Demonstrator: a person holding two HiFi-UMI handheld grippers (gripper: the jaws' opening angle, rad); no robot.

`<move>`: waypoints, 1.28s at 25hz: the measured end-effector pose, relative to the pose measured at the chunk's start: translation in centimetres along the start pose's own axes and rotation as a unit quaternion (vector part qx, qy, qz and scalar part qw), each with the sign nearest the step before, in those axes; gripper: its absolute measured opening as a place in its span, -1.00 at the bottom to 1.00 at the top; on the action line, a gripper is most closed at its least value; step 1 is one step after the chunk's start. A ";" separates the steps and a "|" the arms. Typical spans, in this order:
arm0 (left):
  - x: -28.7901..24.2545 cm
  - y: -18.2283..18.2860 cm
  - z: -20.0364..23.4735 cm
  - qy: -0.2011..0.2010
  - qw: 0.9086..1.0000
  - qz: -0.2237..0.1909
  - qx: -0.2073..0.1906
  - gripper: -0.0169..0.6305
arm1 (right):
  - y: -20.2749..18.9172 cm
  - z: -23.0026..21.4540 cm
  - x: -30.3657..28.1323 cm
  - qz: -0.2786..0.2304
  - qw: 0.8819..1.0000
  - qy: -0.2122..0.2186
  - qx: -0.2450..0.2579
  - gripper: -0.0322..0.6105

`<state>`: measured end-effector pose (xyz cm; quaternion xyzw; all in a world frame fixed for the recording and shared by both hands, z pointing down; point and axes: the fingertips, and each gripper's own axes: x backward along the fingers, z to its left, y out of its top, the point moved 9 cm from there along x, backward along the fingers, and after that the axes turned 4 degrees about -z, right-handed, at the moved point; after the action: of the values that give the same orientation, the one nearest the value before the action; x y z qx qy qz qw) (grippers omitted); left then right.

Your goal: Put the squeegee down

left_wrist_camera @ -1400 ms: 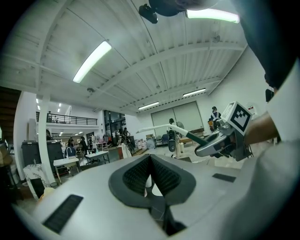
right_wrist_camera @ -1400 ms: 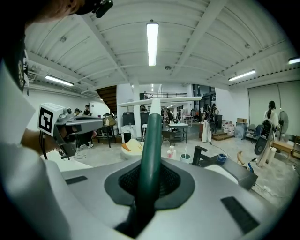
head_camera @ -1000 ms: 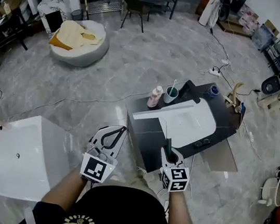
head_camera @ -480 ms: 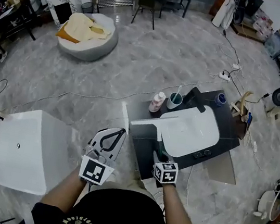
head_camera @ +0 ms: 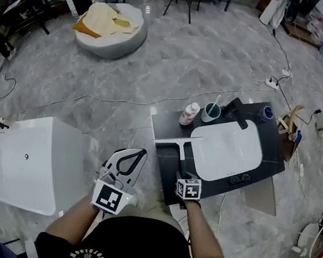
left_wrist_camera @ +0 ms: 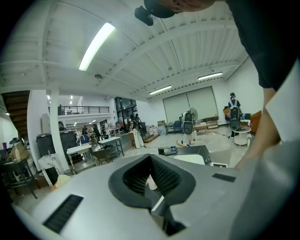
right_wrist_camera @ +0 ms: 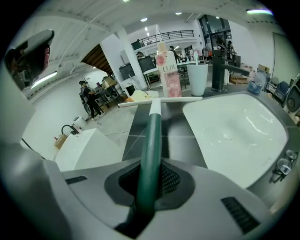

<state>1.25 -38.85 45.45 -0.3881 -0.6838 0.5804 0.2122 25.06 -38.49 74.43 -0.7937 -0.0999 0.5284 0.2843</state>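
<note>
Two grippers: my right gripper (right_wrist_camera: 149,180) jaws clamp squeegee (right_wrist_camera: 152,126) handle; left gripper (head_camera: 141,152) jaws together, empty. Lay blade flat on counter (head_camera: 269,156), mid-frame, before letting go.

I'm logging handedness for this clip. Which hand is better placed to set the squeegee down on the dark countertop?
Right. The right claw is clamped on the squeegee by its green handle, with the blade over the countertop beside the sink. The left claw holds nothing and sits off the counter's edge.

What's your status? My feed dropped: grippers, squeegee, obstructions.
Right gripper shut on squeegee handle. Left gripper shut, empty. Blade at dark counter, left of basin. Bottle, cup beyond, clear.
</note>
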 end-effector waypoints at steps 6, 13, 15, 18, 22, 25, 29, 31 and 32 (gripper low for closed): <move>0.5 -1.1 0.1 0.005 1.000 0.017 0.006 -0.88 | -1.1 -0.3 -2.1 0.029 1.000 -0.008 0.004 -0.73; 1.8 -1.4 0.1 0.009 1.000 0.026 0.009 -0.88 | -1.5 0.3 -2.4 0.031 0.999 -0.030 0.028 -0.73; 2.2 -1.1 0.2 0.007 1.000 0.024 0.009 -0.88 | -1.5 0.9 -2.2 0.034 0.998 -0.032 0.032 -0.72; 2.6 -0.8 0.2 0.004 1.000 0.014 0.007 -0.88 | -1.4 1.3 -1.9 0.032 0.998 -0.042 0.042 -0.37; 3.2 -0.5 0.0 0.000 1.000 0.002 0.004 -0.88 | -1.5 1.2 -0.7 0.020 0.997 -0.054 0.049 -0.36; 3.9 -0.3 0.1 0.000 1.000 -0.011 0.005 -0.88 | -1.1 1.5 0.8 -0.006 0.997 -0.060 0.048 -0.36; 4.9 0.0 0.4 -0.004 1.000 -0.020 0.008 -0.88 | -0.1 3.0 3.7 -0.061 0.997 -0.034 0.040 -0.39; 5.4 0.3 0.4 -0.006 1.000 -0.026 0.009 -0.88 | 0.2 3.9 5.7 -0.089 0.995 -0.031 0.043 -0.51; 5.6 0.4 0.4 -0.007 1.000 -0.029 0.008 -0.88 | 0.4 4.2 6.7 -0.103 0.993 -0.037 0.046 -0.60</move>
<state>-2.39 -34.73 44.04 -0.3621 -0.6915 0.5822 0.2274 24.03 -34.29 67.83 -0.7448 -0.1676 0.5295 0.3698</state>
